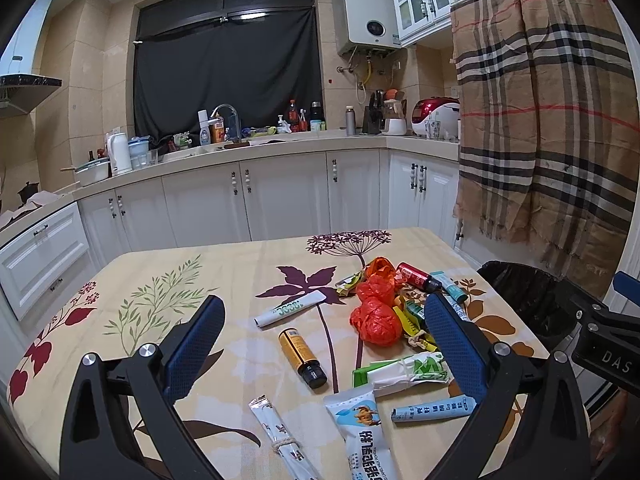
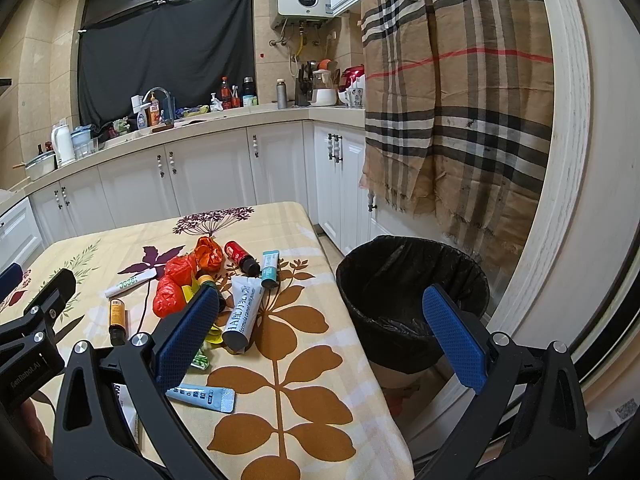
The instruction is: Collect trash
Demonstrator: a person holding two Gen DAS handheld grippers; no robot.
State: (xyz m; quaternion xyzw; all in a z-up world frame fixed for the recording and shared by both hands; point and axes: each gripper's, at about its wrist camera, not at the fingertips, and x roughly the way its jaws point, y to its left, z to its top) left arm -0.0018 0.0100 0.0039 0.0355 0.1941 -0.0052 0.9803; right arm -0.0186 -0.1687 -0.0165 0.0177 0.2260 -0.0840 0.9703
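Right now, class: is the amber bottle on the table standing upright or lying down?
Lying down. The amber bottle rests on its side on the tablecloth, black cap on.

Trash pile (image 2: 208,280) on table (image 2: 304,360); bin (image 2: 412,300) right.

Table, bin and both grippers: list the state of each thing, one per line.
left gripper: open, empty, above the table.
right gripper: open, empty.
trash bin: unlidded, black liner in, beside the table.
amber bottle: lying on its side, capped.
red bottle: lying down, capped.
white tube: lying flat.
orange bags: knotted, on the table.
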